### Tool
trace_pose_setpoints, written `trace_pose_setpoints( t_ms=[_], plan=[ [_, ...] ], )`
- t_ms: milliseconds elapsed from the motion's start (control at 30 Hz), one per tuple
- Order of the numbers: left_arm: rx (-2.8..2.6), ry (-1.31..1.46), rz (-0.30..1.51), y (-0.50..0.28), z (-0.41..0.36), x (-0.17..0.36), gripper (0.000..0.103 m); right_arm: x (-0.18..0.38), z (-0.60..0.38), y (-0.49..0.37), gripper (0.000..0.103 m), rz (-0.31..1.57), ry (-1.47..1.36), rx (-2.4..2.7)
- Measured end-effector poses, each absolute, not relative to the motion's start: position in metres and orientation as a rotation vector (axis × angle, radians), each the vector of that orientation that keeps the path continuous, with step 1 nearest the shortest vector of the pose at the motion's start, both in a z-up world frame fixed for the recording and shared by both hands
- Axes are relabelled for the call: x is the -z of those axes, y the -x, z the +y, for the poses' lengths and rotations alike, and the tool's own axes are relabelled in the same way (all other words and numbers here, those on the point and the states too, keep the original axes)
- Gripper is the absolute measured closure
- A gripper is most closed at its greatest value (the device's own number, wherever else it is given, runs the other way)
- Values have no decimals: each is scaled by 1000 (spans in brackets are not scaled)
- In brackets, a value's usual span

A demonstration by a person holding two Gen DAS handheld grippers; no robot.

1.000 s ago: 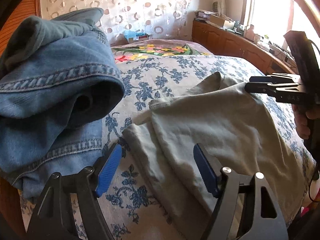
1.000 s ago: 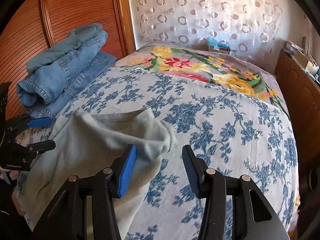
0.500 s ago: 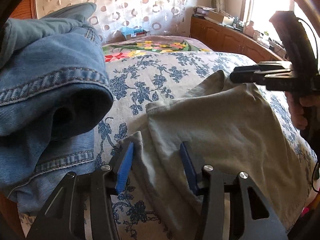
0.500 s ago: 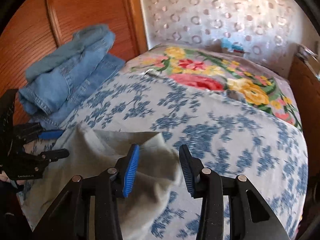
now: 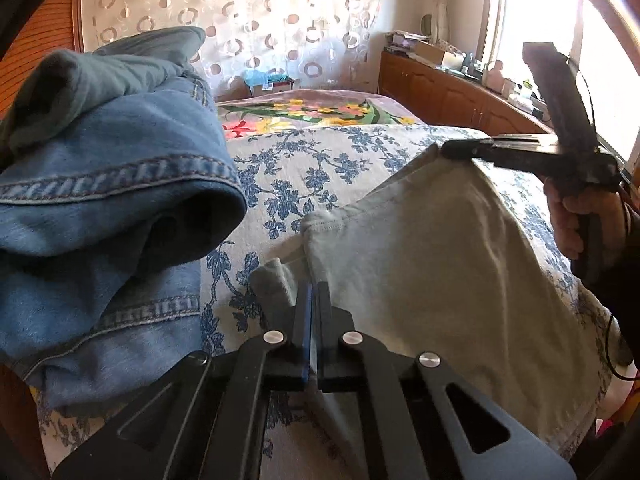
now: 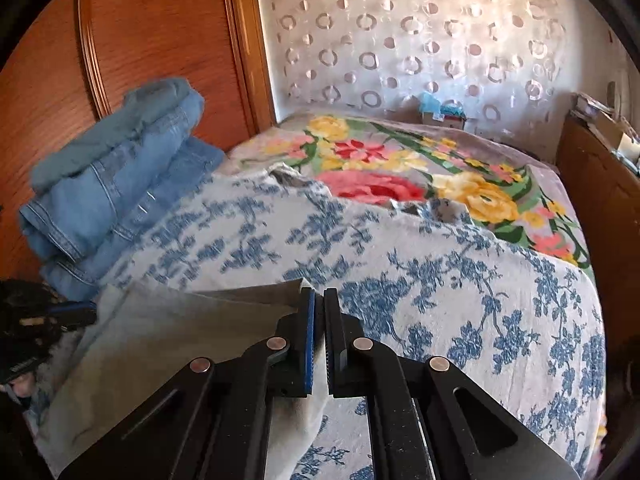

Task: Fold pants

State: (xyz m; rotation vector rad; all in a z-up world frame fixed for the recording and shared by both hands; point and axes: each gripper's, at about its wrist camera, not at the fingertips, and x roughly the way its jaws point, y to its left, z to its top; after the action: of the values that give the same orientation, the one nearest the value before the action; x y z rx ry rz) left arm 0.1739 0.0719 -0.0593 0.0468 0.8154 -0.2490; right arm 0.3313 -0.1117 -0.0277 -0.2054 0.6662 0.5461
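Pale grey-green pants (image 5: 432, 264) lie on the blue-flowered bedspread (image 5: 304, 168). My left gripper (image 5: 313, 292) is shut on the pants' near left edge. My right gripper (image 6: 319, 300) is shut on the pants (image 6: 160, 344) at their far corner and holds that corner lifted off the bed. In the left wrist view the right gripper (image 5: 452, 149) shows at the upper right, with the cloth stretched taut from it. The left gripper (image 6: 76, 312) shows at the left edge of the right wrist view.
A stack of folded blue jeans (image 5: 100, 200) sits on the bed at the left, against a wooden wardrobe (image 6: 120, 40). A flowered blanket (image 6: 400, 168) covers the far end of the bed. A wooden cabinet (image 5: 448, 96) with clutter runs under the window at the right.
Both grippers have closed from open onto the pants. The right gripper has lifted its corner, pulling the cloth taut.
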Motion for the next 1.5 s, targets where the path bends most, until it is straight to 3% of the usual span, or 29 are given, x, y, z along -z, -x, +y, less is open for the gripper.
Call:
trace_pose_setpoints(
  t_ms=[100,200,267,333,433,600,633,700,733,900,1100,1267,1367,1400,1500],
  plan=[
    [232,-47,844,-177,72,60,96,29,-112,-332,96,684,197,-537],
    [243,-39,845,-179,70,58,77,22,-120,-324,91,680,185,-540],
    [246,-54,846,-181,65,57,71,20,-125,-317,84,675,190,-529],
    [257,-56,846,-184,61,57,59,19,-131,-307,78,675,192,-526],
    [275,-72,860,-189,54,59,59,21,-138,-291,69,682,198,-522],
    [299,-88,888,-201,39,66,57,28,-146,-266,69,703,201,-539],
    [300,-86,898,-204,38,68,44,29,-146,-261,69,705,205,-543],
    [298,-76,899,-208,37,70,30,33,-145,-255,69,711,211,-550],
    [297,-72,902,-208,37,70,29,34,-145,-253,69,712,210,-552],
    [265,-70,884,-211,40,69,30,36,-147,-248,69,714,200,-556],
    [238,-67,877,-218,46,70,52,41,-147,-250,69,712,203,-549],
    [229,-72,870,-225,47,73,64,43,-144,-248,69,704,209,-546],
    [233,-79,866,-226,44,72,80,44,-146,-250,69,709,199,-550],
    [222,-88,855,-224,44,70,96,44,-146,-250,69,709,196,-549],
    [217,-88,820,-216,46,61,98,43,-148,-249,69,702,195,-544]
  ],
)
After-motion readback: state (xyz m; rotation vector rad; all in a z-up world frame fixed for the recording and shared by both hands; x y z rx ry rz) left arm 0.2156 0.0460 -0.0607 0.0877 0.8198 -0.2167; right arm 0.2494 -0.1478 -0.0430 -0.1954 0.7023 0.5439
